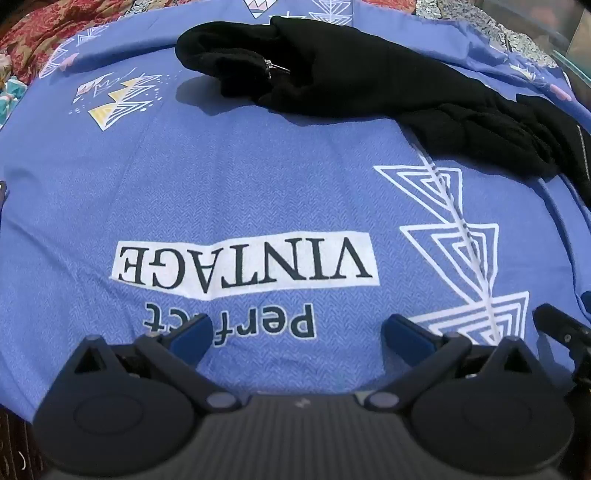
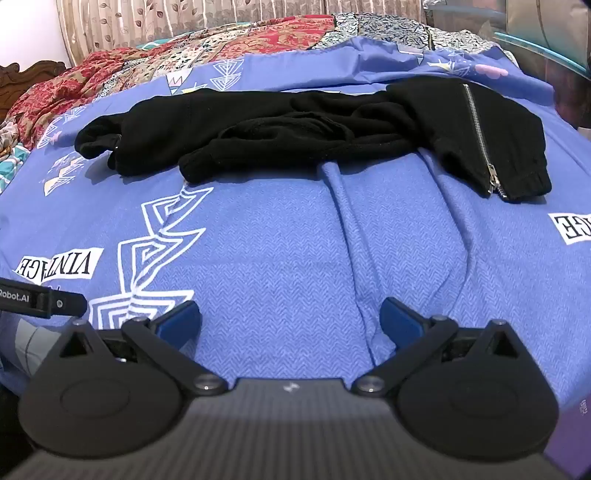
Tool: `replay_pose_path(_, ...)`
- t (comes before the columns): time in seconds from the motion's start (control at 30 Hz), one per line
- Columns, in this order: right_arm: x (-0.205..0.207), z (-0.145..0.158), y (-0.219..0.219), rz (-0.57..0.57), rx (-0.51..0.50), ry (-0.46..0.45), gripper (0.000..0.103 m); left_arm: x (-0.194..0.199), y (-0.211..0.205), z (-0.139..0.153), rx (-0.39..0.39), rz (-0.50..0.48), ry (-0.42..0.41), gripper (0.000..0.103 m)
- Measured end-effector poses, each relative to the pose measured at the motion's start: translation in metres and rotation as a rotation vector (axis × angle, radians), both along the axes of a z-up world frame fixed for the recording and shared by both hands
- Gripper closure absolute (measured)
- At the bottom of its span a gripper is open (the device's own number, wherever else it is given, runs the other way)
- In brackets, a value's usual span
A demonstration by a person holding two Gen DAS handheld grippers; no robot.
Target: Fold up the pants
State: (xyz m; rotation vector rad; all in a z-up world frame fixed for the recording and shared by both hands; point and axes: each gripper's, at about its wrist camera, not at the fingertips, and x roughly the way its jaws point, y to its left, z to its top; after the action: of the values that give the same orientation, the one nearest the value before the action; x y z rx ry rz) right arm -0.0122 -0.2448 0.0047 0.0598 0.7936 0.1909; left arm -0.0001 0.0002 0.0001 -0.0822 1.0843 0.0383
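Black pants point(image 2: 295, 129) lie crumpled across the far part of a blue printed bedsheet point(image 2: 280, 258). One leg end with a silver zipper point(image 2: 480, 140) and ribbed cuff lies at the right. In the left wrist view the pants point(image 1: 351, 77) stretch from the top centre to the right edge. My left gripper point(image 1: 297, 334) is open and empty, low over the sheet, well short of the pants. My right gripper point(image 2: 291, 319) is open and empty, also short of the pants. The left gripper's body point(image 2: 40, 299) shows at the right wrist view's left edge.
A red patterned quilt point(image 2: 184, 59) is bunched behind the sheet at the far left. A curtain point(image 2: 221, 14) hangs behind it. The sheet has raised wrinkles point(image 2: 351, 221) running toward the right gripper. A glass-like edge point(image 2: 546, 48) stands at the far right.
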Motion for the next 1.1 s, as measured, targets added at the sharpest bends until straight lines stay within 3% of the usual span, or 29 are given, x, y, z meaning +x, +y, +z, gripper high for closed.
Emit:
replay_pose_path(0.73,0.000,0.000,0.001,0.001,-0.004,0.004,0.000,-0.003,-0.004,0.003,0.025,-0.003,-0.017,0.000)
replay_pose_path(1.1,0.000,0.000,0.003,0.000,-0.015,0.006,0.000,-0.012,-0.006,0.002,0.044,-0.018,-0.082,0.000)
